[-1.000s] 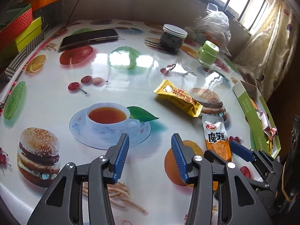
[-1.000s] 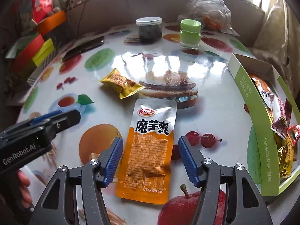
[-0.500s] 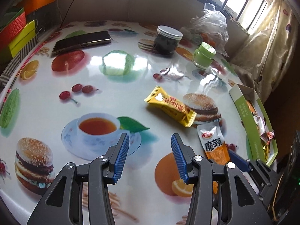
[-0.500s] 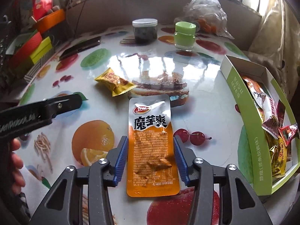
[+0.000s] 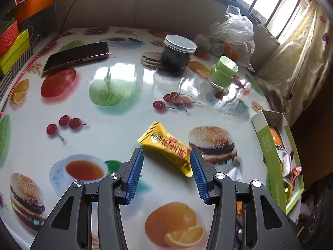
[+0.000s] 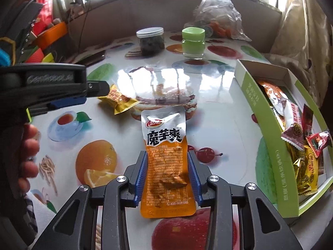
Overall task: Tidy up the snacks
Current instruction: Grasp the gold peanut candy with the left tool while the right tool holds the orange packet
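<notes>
Here we look across a glossy round table (image 5: 129, 112) printed with burgers, cherries, oranges, a lettuce and a cup of tea, with window light glaring off its middle. Our right tool (image 6: 168, 173) has just been closing and its blue pads now press both edges of the orange and silver snack pouch (image 6: 166, 156), which lies flat under them. Our left tool (image 5: 166, 173) stands partly open with nothing gripped; the yellow candy bar (image 5: 166, 148) lies on the table between its tips, untouched by either pad. At the table's right edge sits a green box (image 6: 264, 129) already holding several wrapped snacks. Farther back we see a dark jar with a white lid (image 5: 177, 56), a small green jar (image 5: 222, 73), a phone (image 5: 77, 55) and a clear plastic bag (image 5: 235, 35). Beyond, a low wall runs under bright windows, with a curtain (image 5: 291, 62) at the right and coloured boxes (image 5: 14, 43) stacked at the left.
</notes>
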Demonstrator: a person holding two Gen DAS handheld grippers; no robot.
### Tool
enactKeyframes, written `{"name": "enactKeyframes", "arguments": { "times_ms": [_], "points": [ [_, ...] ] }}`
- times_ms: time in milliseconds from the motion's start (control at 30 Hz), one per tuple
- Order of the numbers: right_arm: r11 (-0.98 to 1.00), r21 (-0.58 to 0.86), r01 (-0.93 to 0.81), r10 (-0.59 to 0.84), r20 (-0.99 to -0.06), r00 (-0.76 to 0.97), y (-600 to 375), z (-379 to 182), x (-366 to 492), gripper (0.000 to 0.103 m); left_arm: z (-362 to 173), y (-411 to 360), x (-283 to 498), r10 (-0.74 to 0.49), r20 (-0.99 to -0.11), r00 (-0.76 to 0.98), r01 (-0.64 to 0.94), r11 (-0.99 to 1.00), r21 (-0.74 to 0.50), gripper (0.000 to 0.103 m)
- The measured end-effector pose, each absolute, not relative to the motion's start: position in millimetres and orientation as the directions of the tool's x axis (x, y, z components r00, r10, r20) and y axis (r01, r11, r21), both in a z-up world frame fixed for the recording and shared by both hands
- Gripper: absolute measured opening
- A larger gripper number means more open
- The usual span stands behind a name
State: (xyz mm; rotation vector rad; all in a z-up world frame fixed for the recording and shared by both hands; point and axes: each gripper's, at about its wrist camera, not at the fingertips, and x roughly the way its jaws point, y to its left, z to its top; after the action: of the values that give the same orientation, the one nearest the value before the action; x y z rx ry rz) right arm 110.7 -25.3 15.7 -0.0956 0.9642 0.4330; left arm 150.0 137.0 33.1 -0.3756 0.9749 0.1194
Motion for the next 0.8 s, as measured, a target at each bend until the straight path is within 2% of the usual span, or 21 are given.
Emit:
{"name": "enactKeyframes", "arguments": {
  "times_ms": [267,700,800],
  "points": [
    [0.911,0.143,-0.387,0.333,-0.808,0.486,-33,16,113,0.036,26,128,173,-0.073,-0.843,0.532,-0.280,0.925,-0.257,0.048],
    [0.911,0.170,-0.376,0.349,-0.804,0.481,-38,15,117,0.037,15,116,188,0.048,-0.880,0.473,-0.273,0.957,-0.095,0.048],
    [0.911,0.170,-0.377,0.349,-0.804,0.481,-38,15,117,0.037,11,116,187,0.047,-0.885,0.463,-0.266,0.960,-0.088,0.048]
  ]
}}
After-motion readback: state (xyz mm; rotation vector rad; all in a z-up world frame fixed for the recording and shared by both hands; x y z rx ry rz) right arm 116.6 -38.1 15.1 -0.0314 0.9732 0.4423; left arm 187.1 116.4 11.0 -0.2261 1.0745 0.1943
